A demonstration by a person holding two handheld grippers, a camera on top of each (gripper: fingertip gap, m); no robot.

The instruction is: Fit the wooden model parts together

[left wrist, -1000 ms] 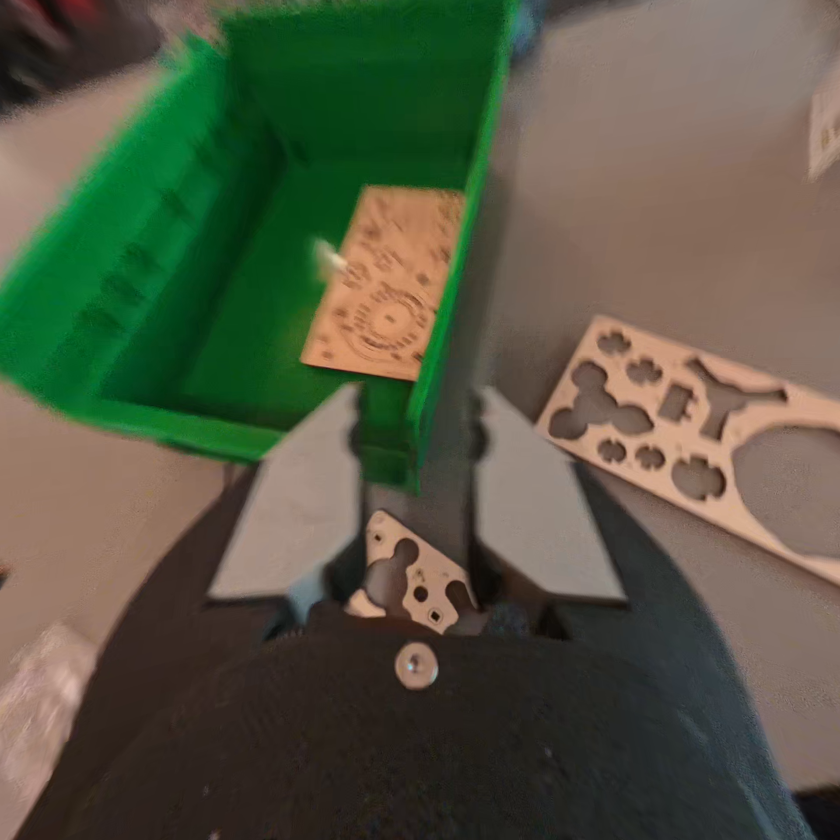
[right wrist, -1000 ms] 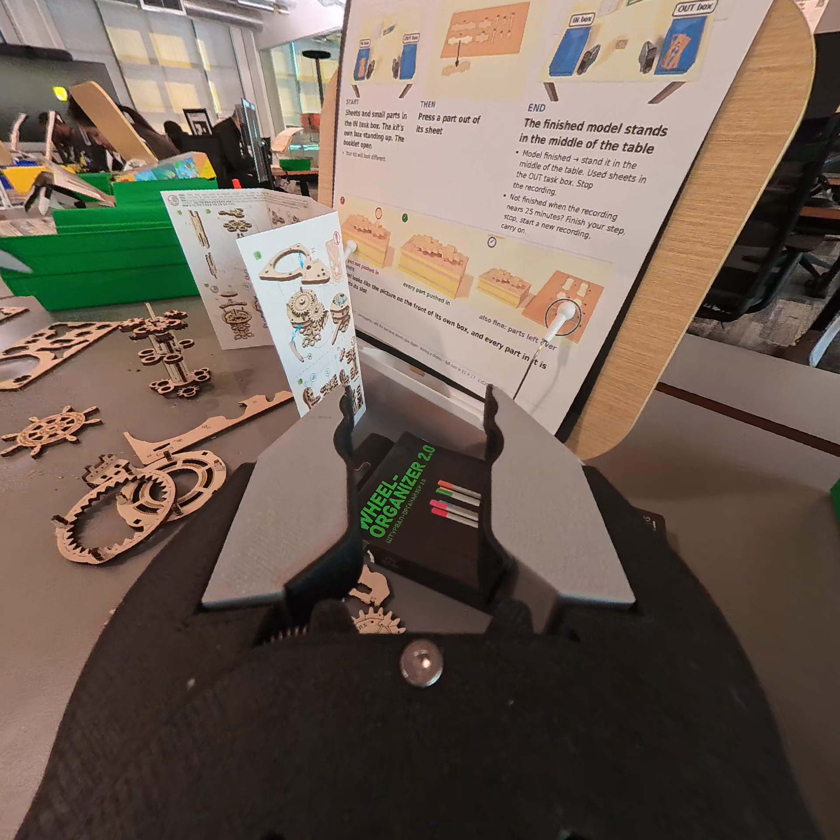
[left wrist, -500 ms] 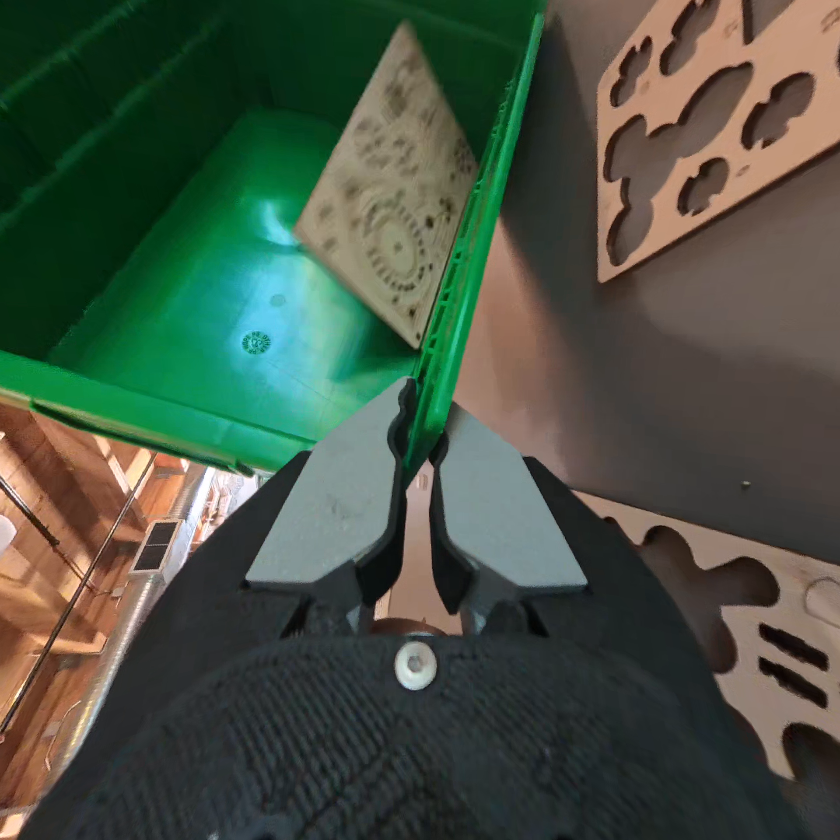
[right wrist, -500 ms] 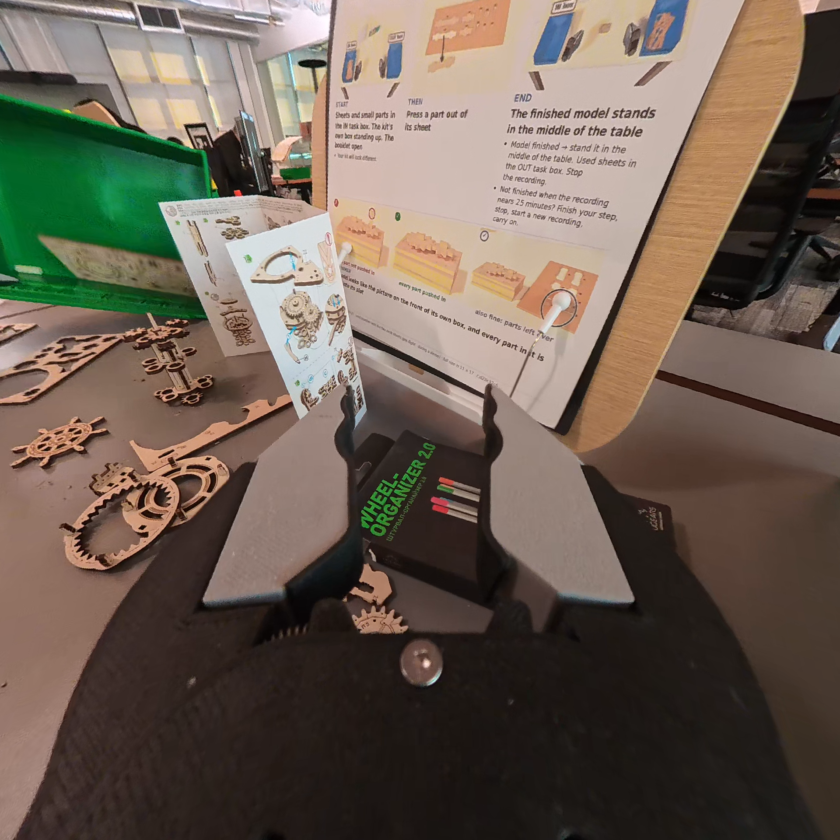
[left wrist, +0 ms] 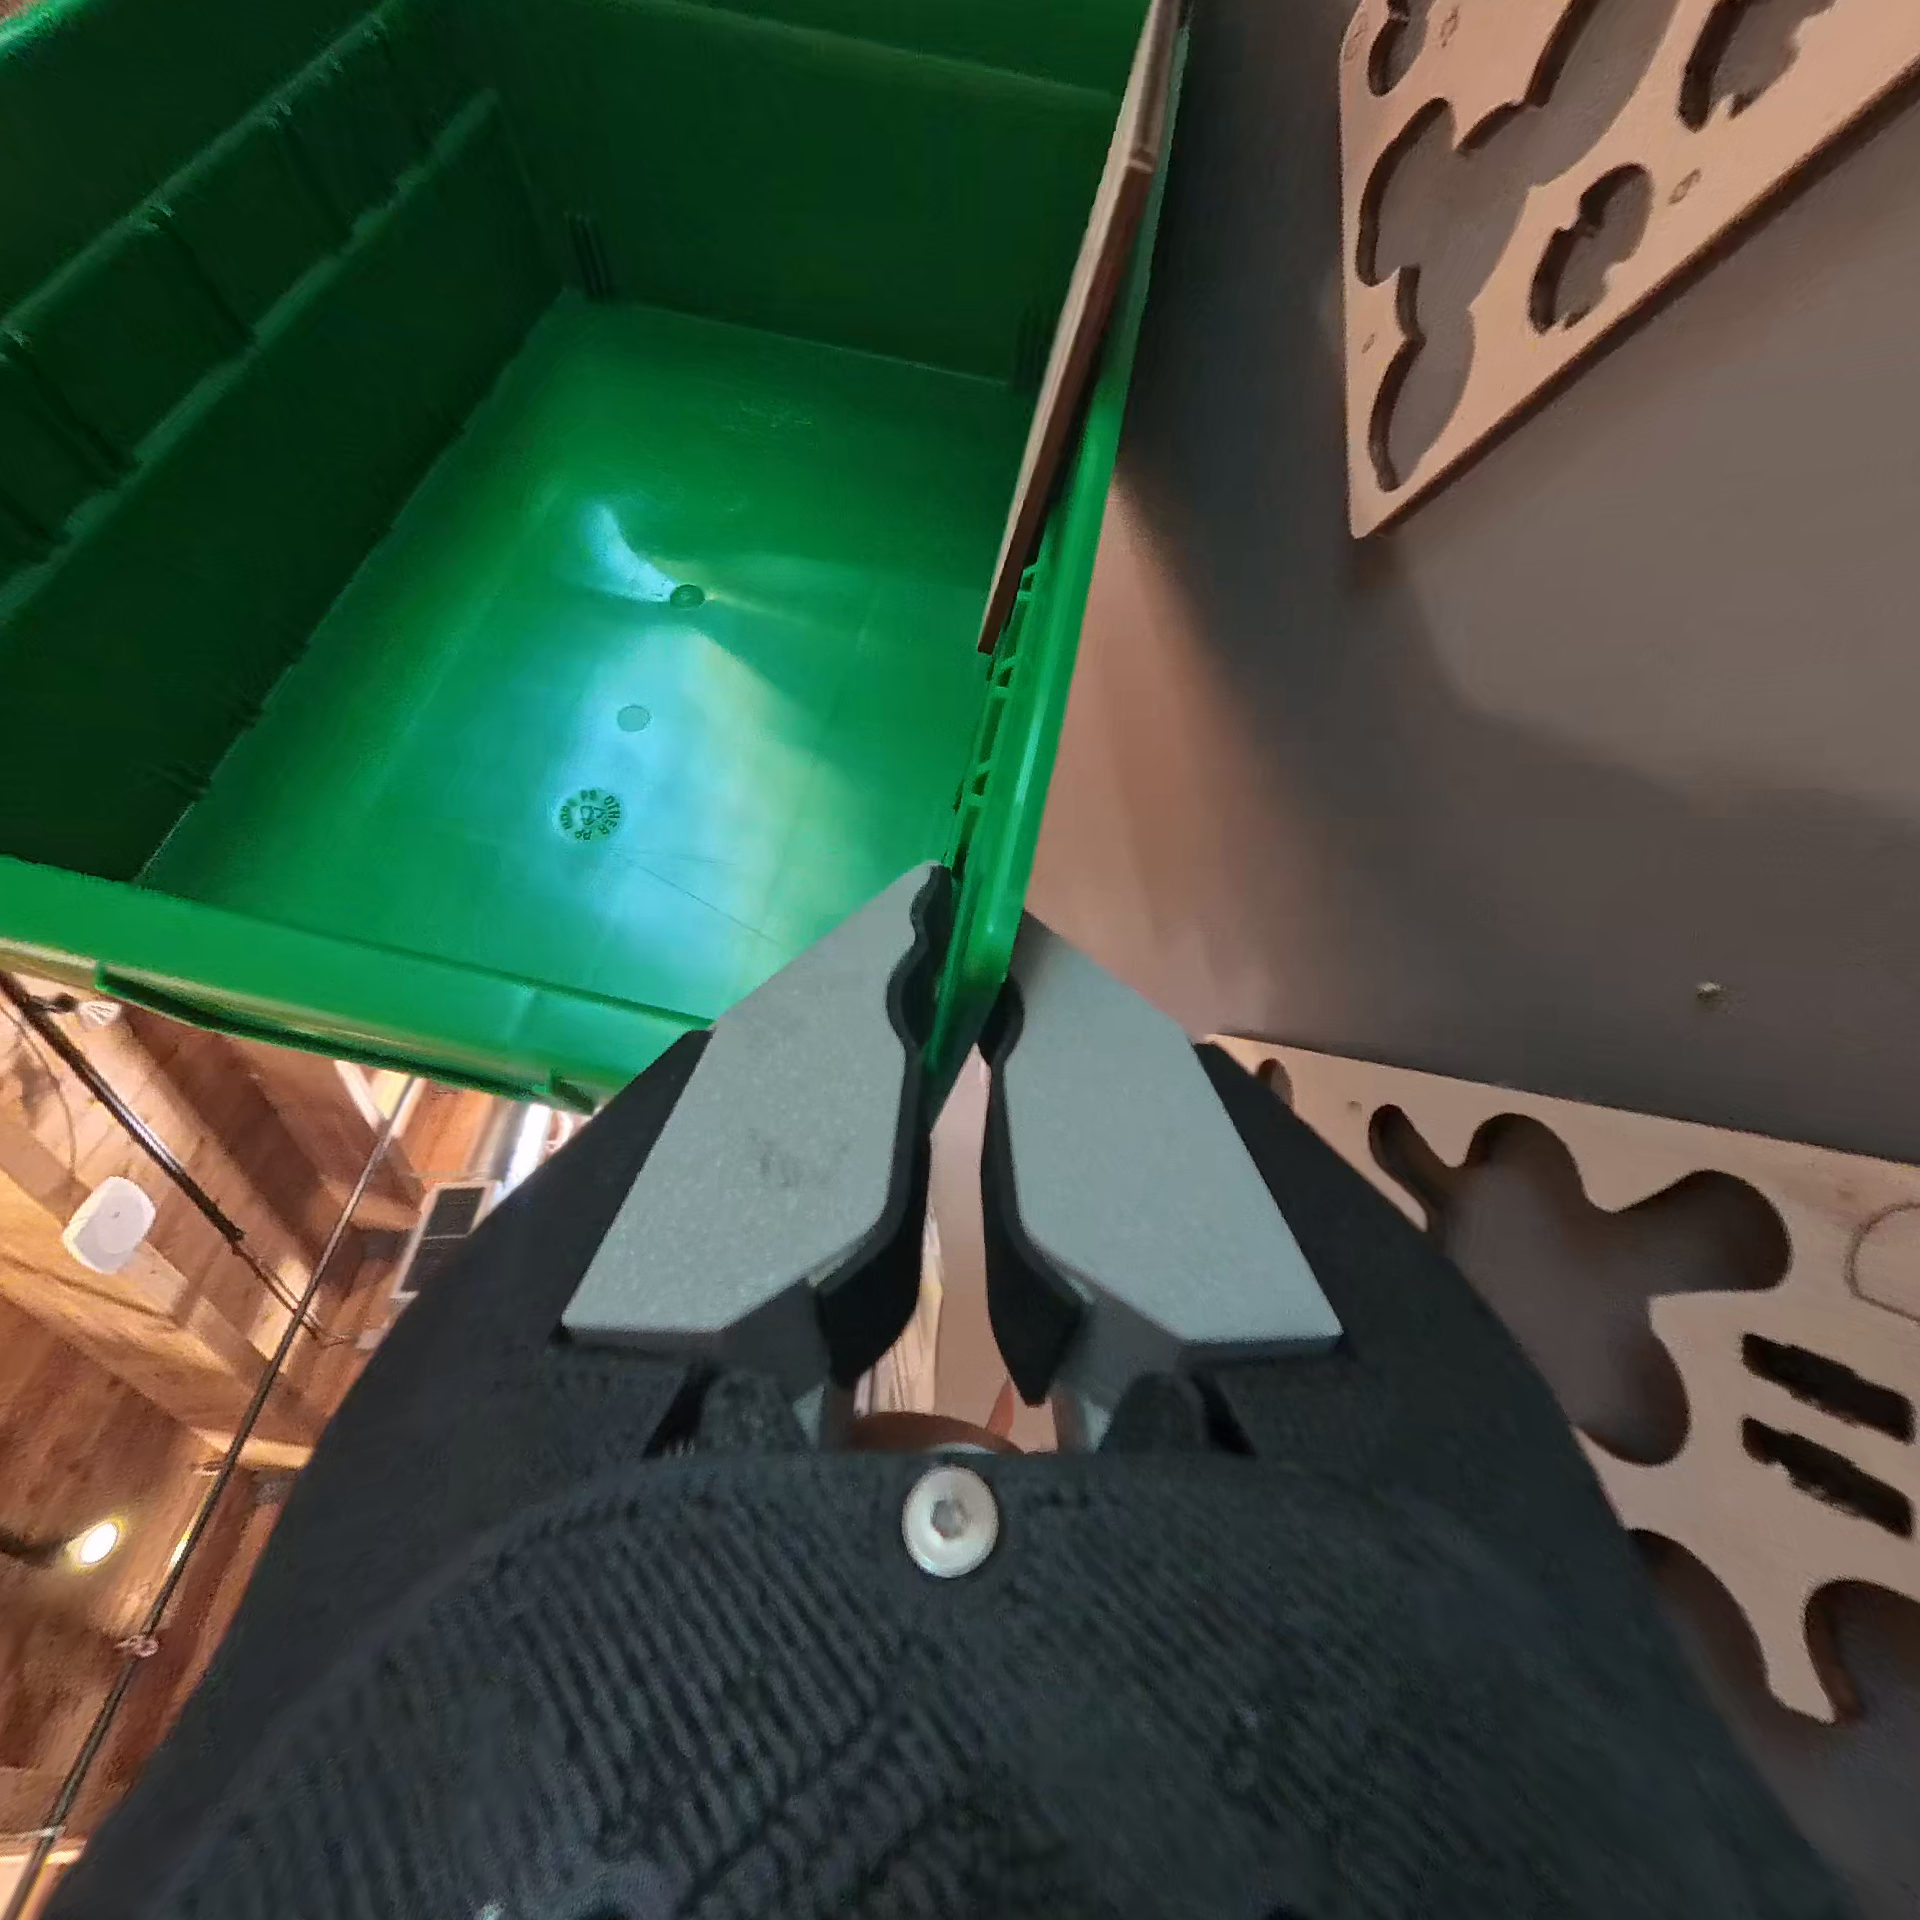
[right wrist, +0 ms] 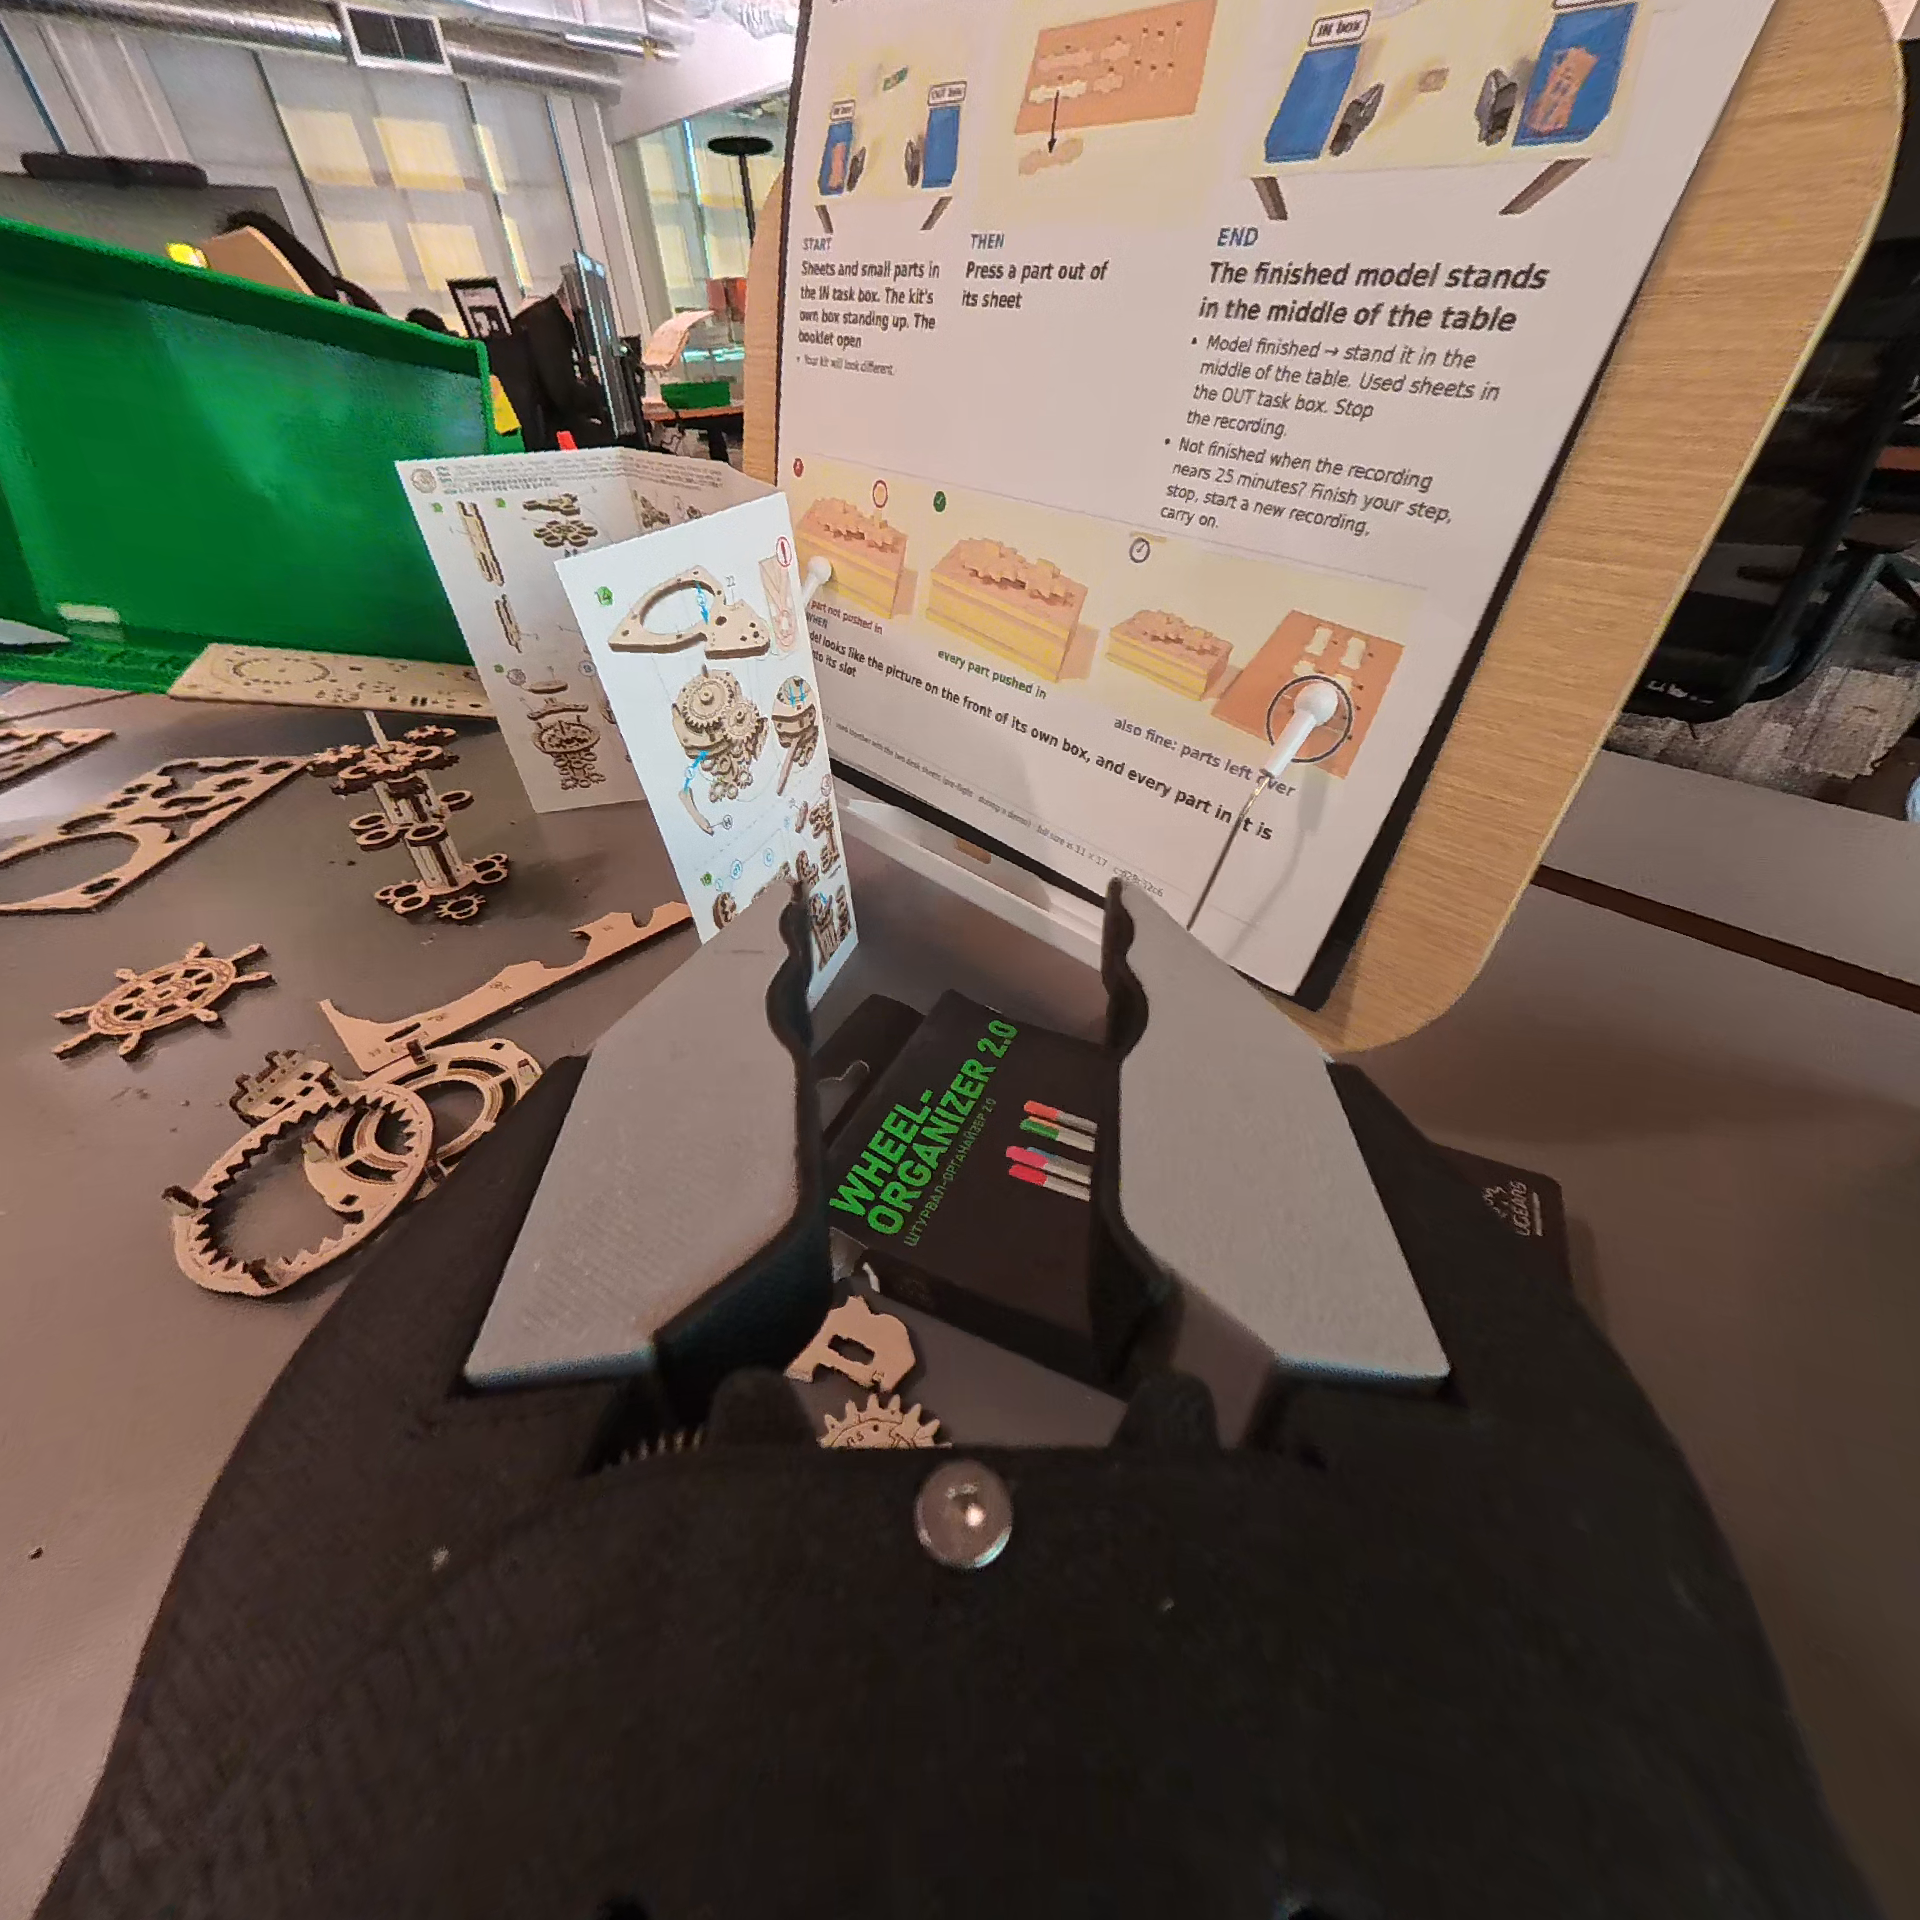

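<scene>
My left gripper (left wrist: 977, 914) is shut on the side wall of a green box (left wrist: 623, 623) and holds it tipped on its side. A wooden sheet (left wrist: 1081, 312) shows edge-on along that wall. In the right wrist view the tipped green box (right wrist: 229, 488) stands at the left, with the engraved sheet (right wrist: 332, 675) lying at its mouth on the table. My right gripper (right wrist: 956, 904) is open and empty above a black kit box (right wrist: 966, 1174). A gear ring assembly (right wrist: 312, 1174), a ship's wheel (right wrist: 161, 997) and a stacked assembly (right wrist: 416, 821) lie to its left.
Punched-out sheets lie by the box (left wrist: 1558, 260) and near my left gripper (left wrist: 1662, 1299). A folded booklet (right wrist: 717, 717) stands before a big instruction board (right wrist: 1195, 416). A wooden strip (right wrist: 499, 997), an empty sheet (right wrist: 125, 821) and small loose parts (right wrist: 862, 1351) lie on the grey table. The gap from one gripper's tips to the other's is roughly 65 cm. The stacked assembly (right wrist: 416, 821) is closer to my right gripper, around 25 cm from its tips; the left tips are 35 cm off.
My left gripper closed on the box wall, lifted and tipped the box. The sheet slid from the floor of the box to its lower wall and out. The right gripper stayed put.
</scene>
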